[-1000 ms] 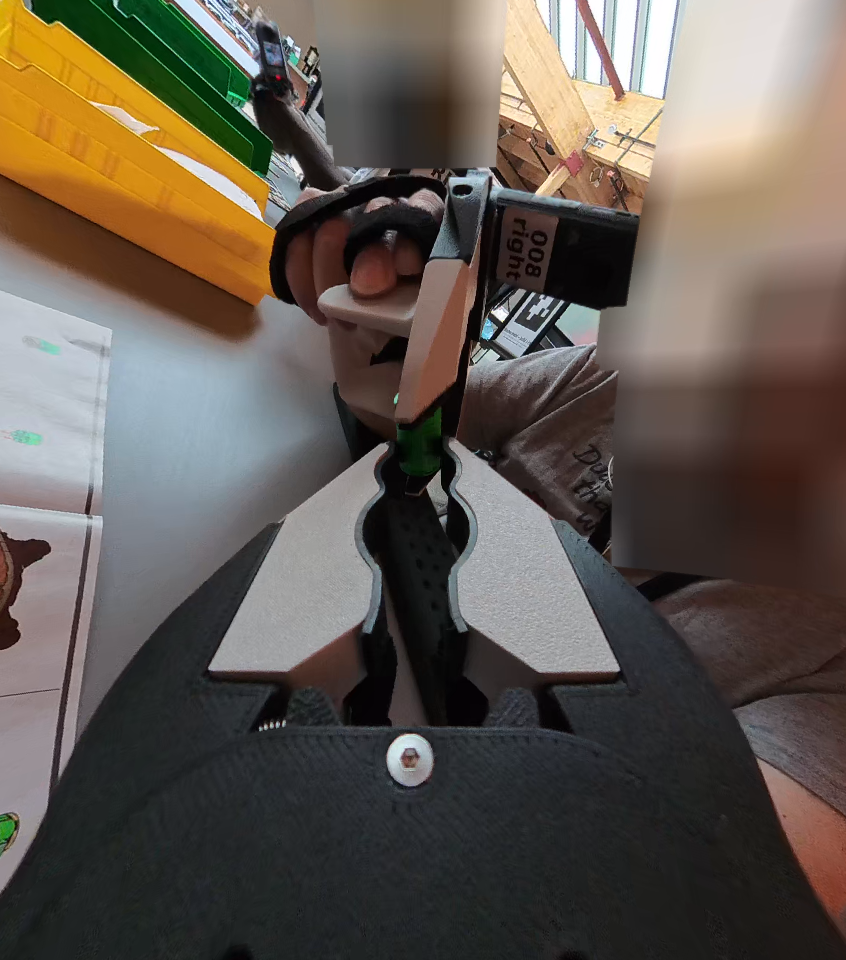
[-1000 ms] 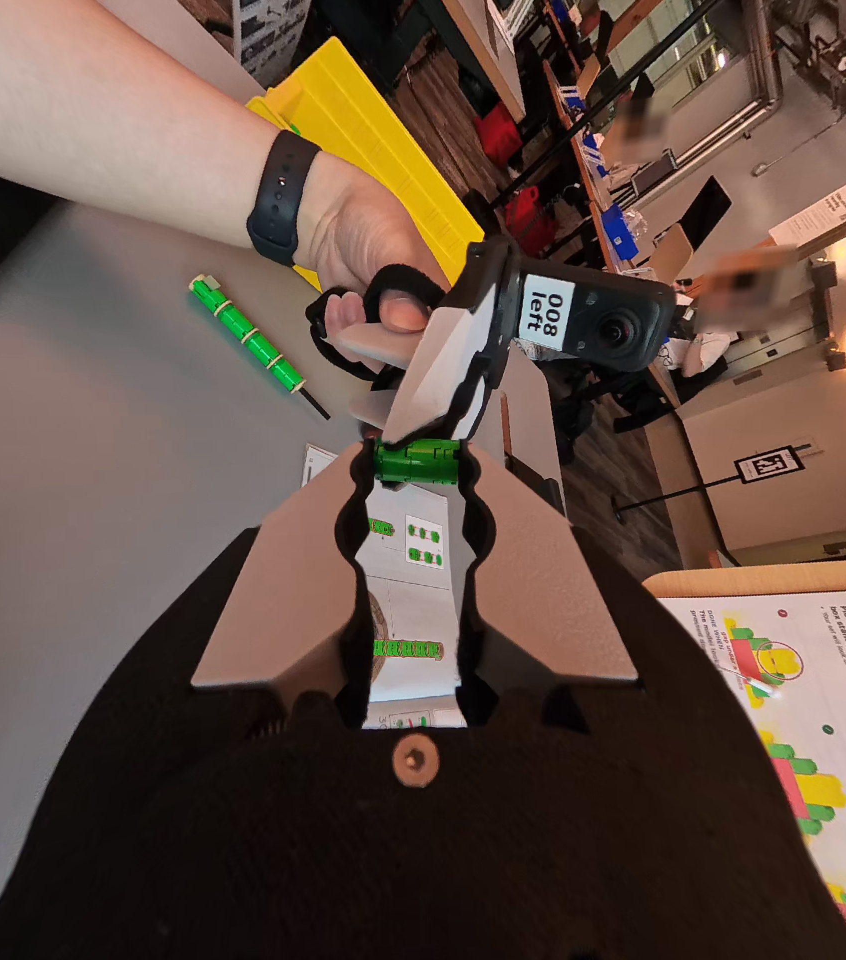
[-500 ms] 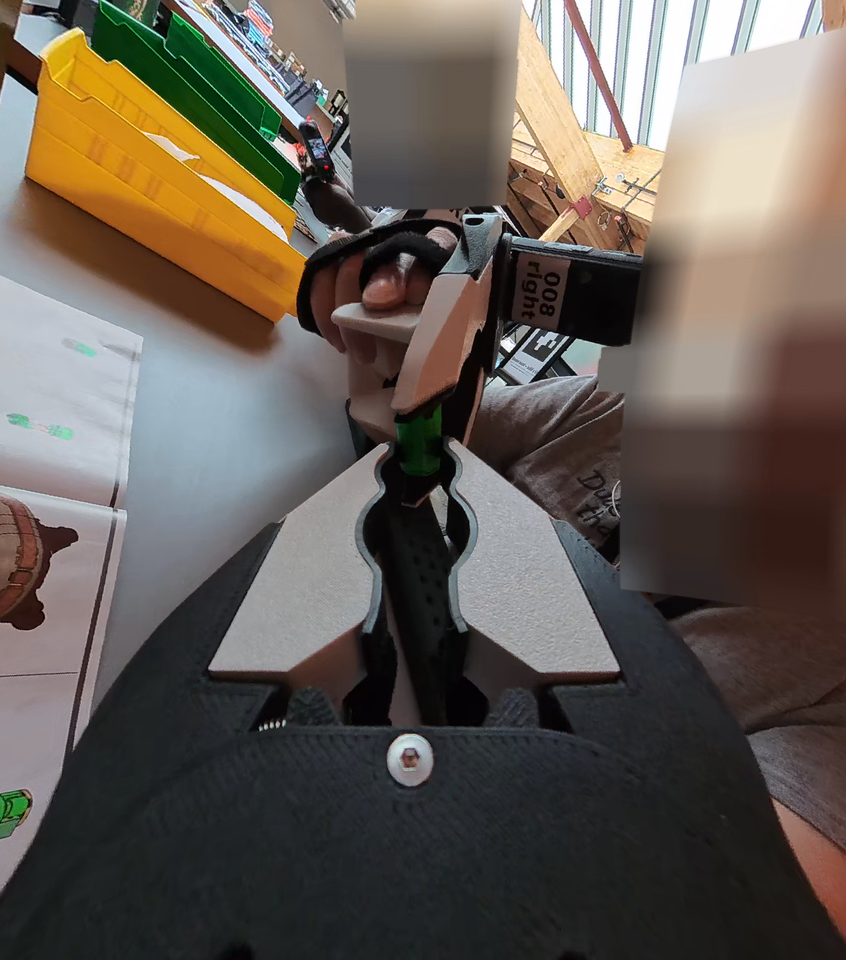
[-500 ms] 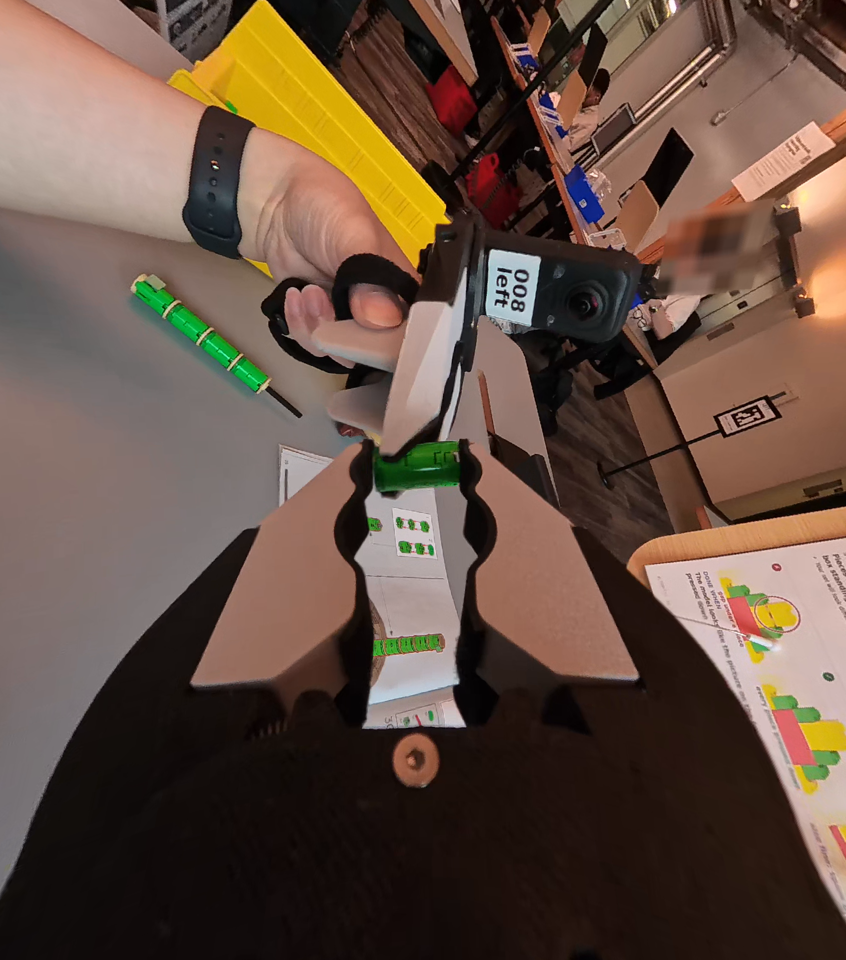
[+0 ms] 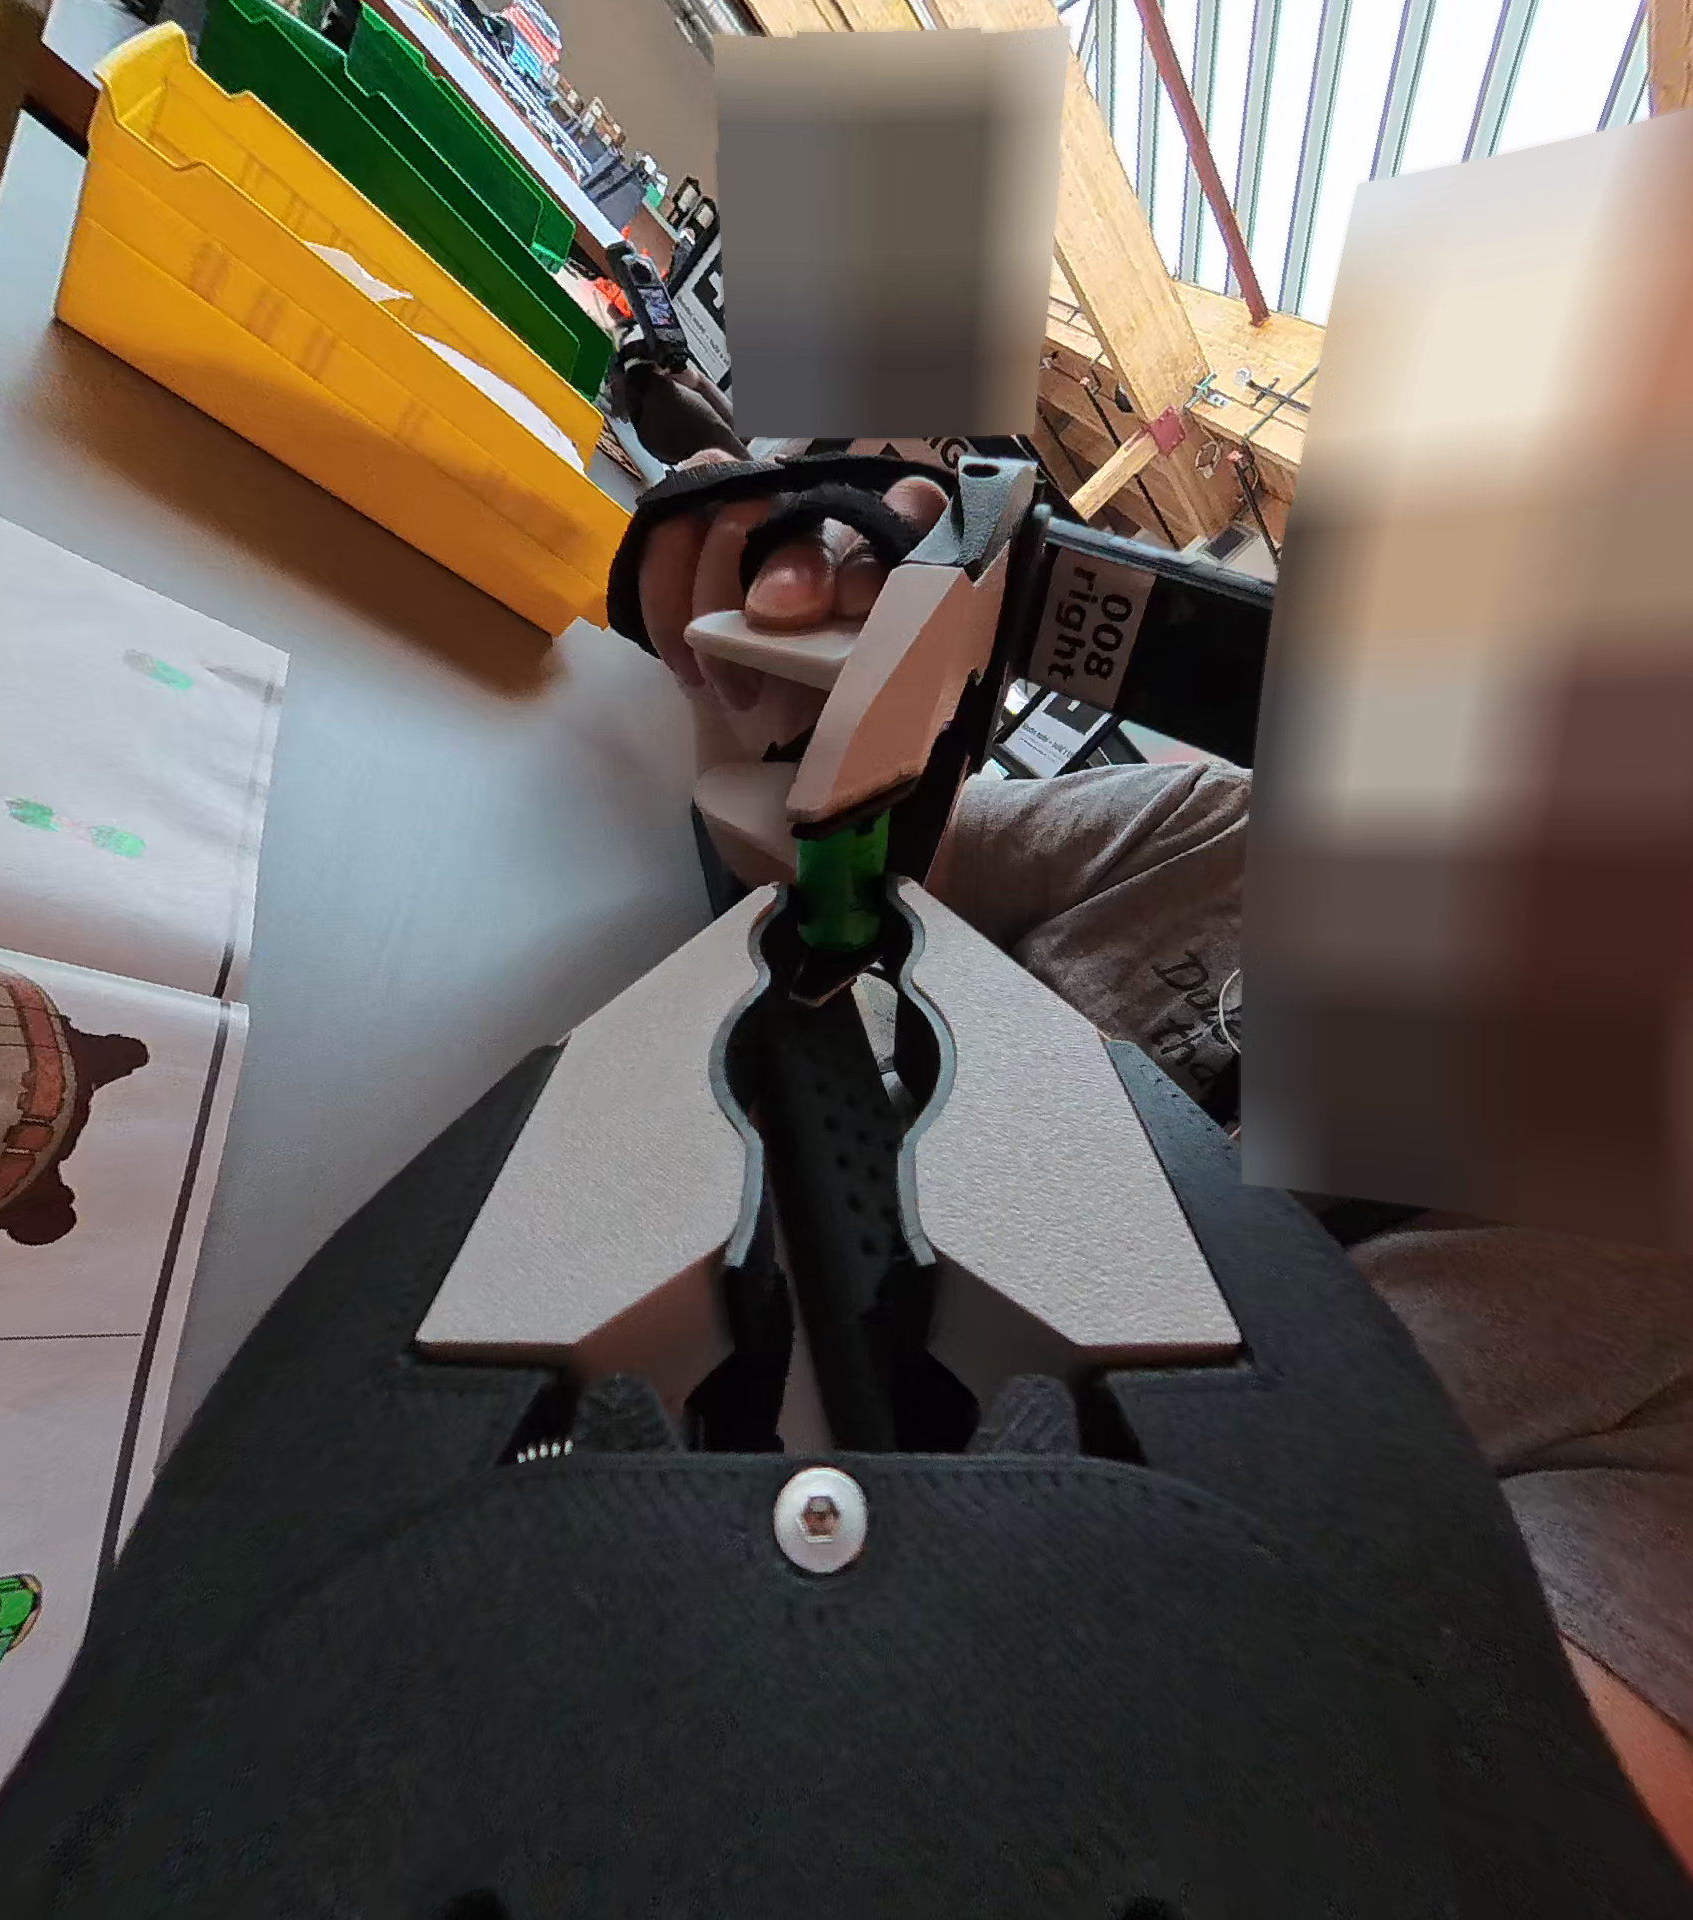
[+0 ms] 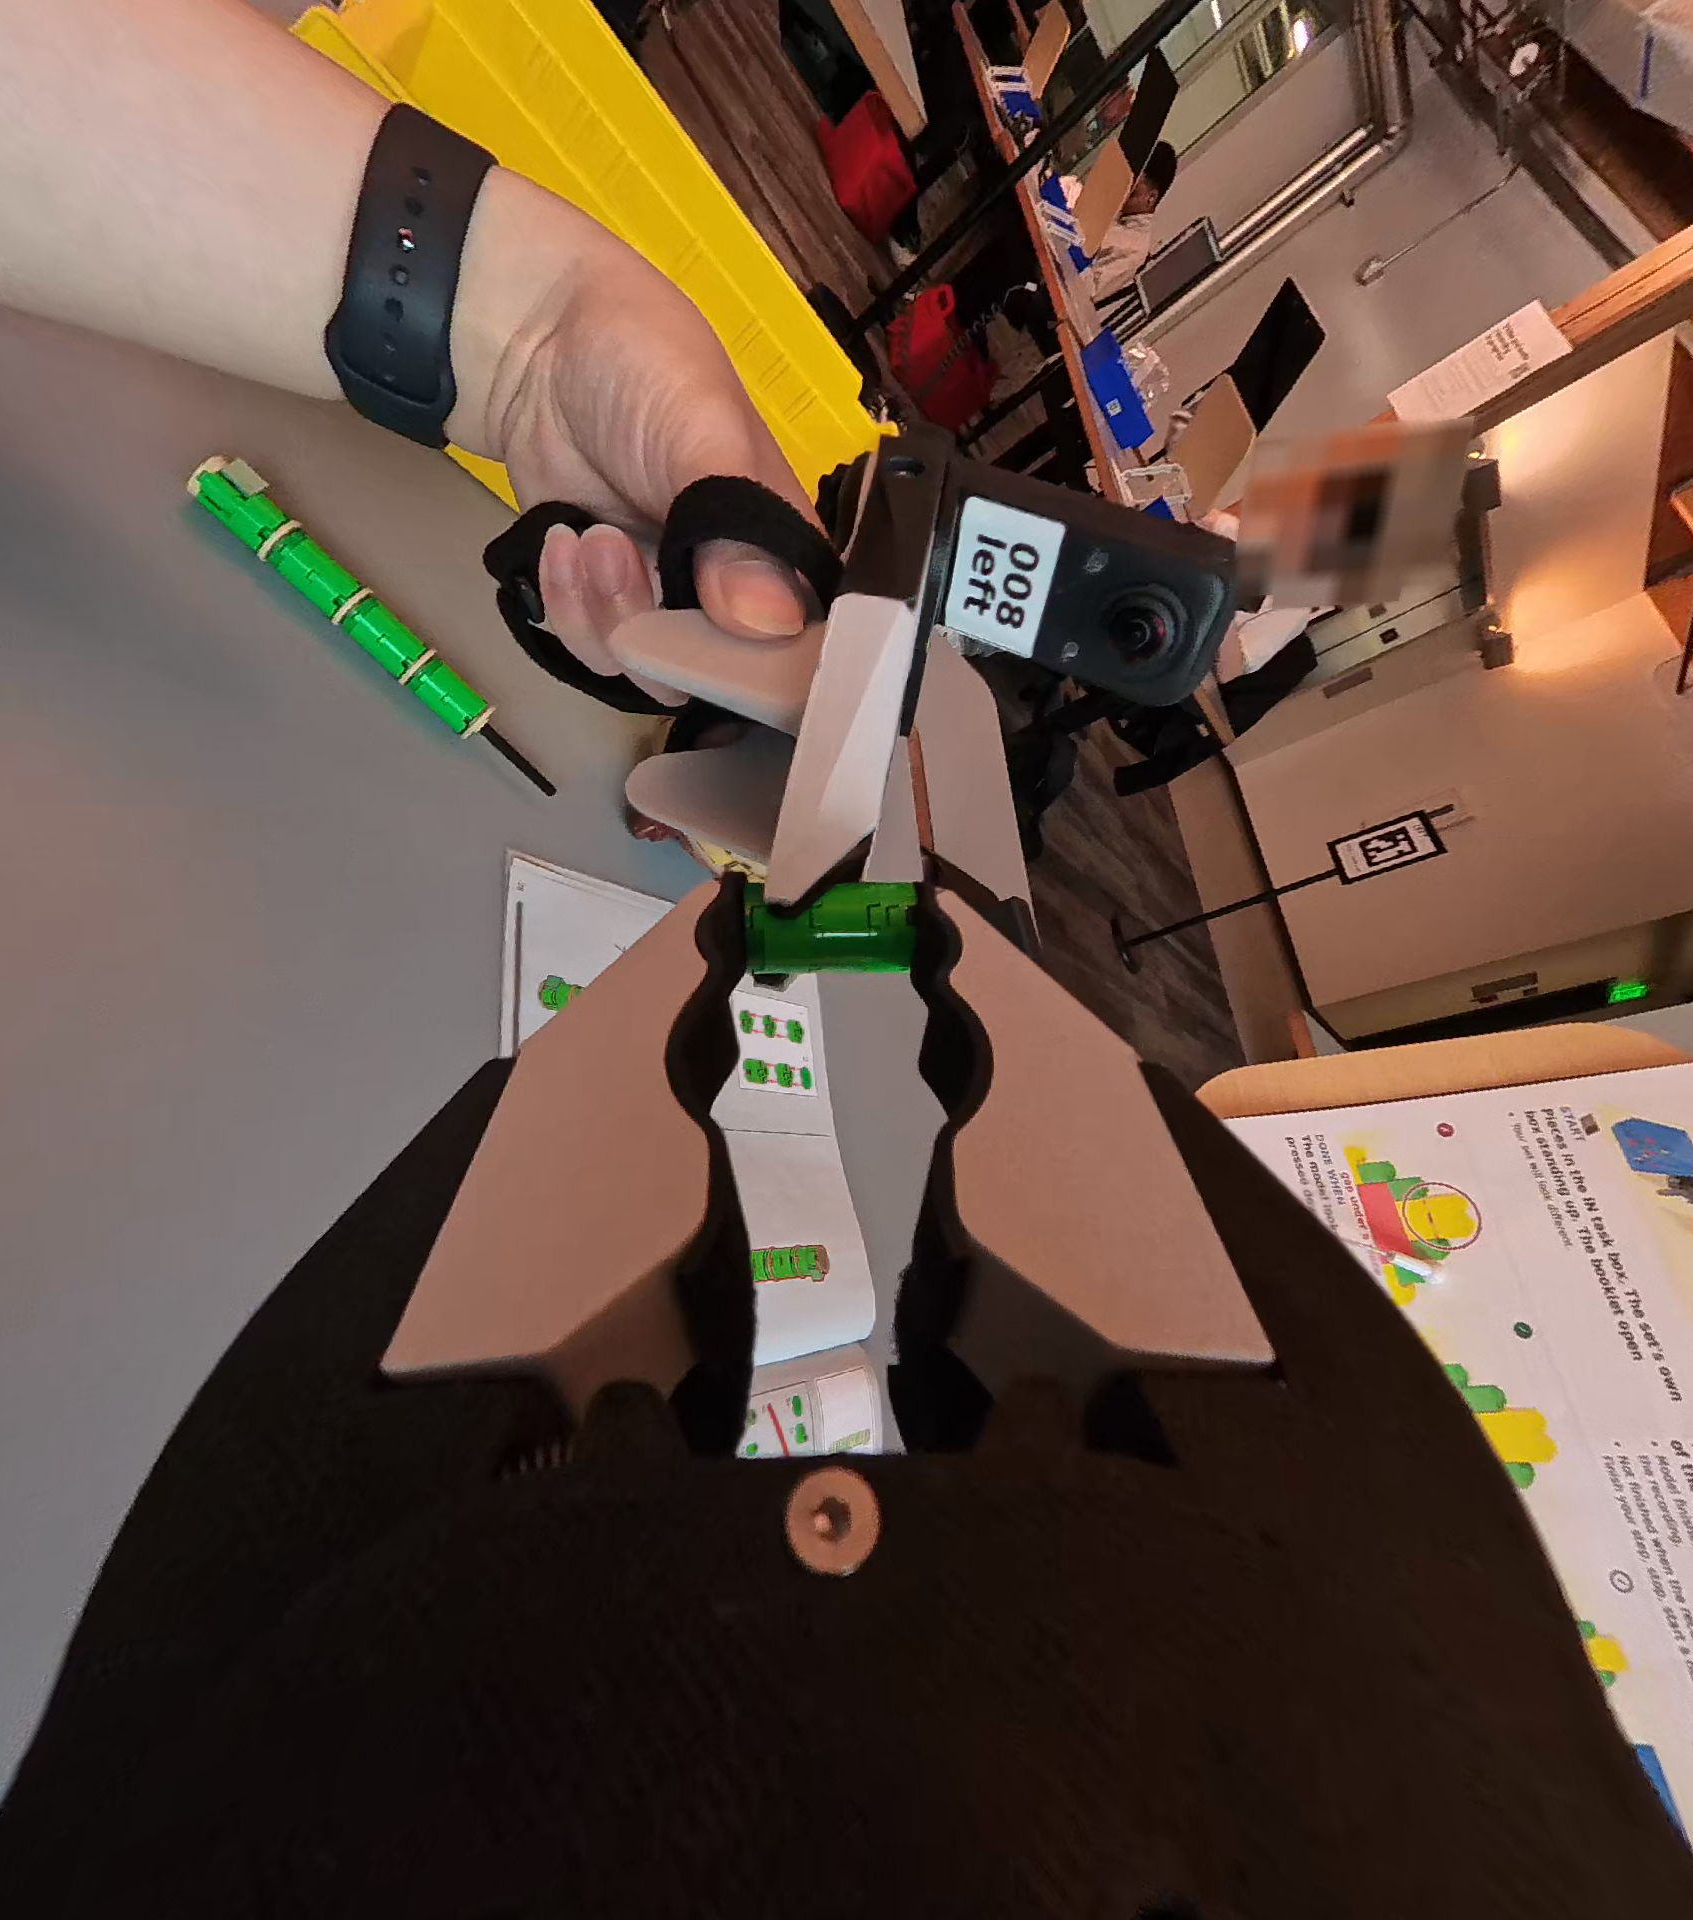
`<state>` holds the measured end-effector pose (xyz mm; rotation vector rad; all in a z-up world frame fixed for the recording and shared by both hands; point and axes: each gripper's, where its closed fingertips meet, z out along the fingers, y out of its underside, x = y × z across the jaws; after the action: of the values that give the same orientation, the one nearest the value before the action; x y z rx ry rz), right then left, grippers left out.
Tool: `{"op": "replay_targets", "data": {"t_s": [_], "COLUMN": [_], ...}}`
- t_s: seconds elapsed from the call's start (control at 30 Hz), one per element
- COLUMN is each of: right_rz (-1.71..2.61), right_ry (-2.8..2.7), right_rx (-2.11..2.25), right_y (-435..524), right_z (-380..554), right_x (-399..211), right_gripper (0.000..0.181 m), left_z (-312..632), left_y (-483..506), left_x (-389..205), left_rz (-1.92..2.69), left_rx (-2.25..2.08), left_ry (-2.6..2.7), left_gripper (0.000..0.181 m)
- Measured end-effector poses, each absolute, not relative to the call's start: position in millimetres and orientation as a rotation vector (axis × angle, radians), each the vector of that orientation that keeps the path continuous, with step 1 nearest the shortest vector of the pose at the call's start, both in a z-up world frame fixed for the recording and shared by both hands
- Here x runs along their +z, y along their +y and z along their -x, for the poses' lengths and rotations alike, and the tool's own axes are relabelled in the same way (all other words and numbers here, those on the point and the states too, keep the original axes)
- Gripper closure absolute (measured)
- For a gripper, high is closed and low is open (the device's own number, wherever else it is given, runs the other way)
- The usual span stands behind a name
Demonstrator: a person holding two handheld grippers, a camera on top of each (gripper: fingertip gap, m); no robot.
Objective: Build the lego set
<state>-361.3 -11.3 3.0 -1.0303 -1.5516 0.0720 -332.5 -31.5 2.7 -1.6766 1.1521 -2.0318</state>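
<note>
**2 grippers pinching 1 green cylinder in mid-air**

Hidden: the ends of the green cylinder piece (image 6: 829, 928) sit behind finger pads, and its studs are hard to make out. In the left wrist view only a short stub (image 5: 840, 883) shows.

Count: 2 grippers, 1 held piece, 1 long green rod assembly (image 6: 343, 603) lying on the grey table (image 6: 94, 935), 1 yellow bin (image 5: 302, 343), 1 green bin (image 5: 426, 156), 1 open instruction booklet (image 5: 42, 831), 1 printed sheet (image 6: 1600, 1351) cut off at the frame edge.

Right gripper (image 6: 829, 935) is narrowed onto the piece, clamping both ends, with the long axis running finger to finger. Left gripper (image 5: 837, 935) is nearly closed around the same piece, gripping its side. The piece is held above the booklet.
</note>
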Motion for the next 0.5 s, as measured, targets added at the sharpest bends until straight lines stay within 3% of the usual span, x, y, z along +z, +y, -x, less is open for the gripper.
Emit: {"op": "replay_targets", "data": {"t_s": [0.23, 0.3, 0.37, 0.5], "right_rz": [1.050, 1.041, 1.031, 1.034], "right_ry": [-1.609, -1.648, -1.676, -1.669], "right_rx": [0.160, 0.138, 0.133, 0.160], "right_y": [-16, -16, -18, -18], "right_z": [364, 364, 365, 365], "right_x": [-4, -12, -18, -18], "right_gripper": [0.149, 0.140, 0.150, 0.149], "left_z": [335, 333, 331, 331], "left_y": [-36, -40, -46, -46], "left_x": [-2, 3, -4, -5], "left_rz": [1.699, 1.675, 1.713, 1.731], "left_rx": [-2.024, -2.066, -2.042, -2.041], "left_ry": [1.191, 1.198, 1.255, 1.249], "left_gripper": [0.167, 0.167, 0.167, 0.167]}}
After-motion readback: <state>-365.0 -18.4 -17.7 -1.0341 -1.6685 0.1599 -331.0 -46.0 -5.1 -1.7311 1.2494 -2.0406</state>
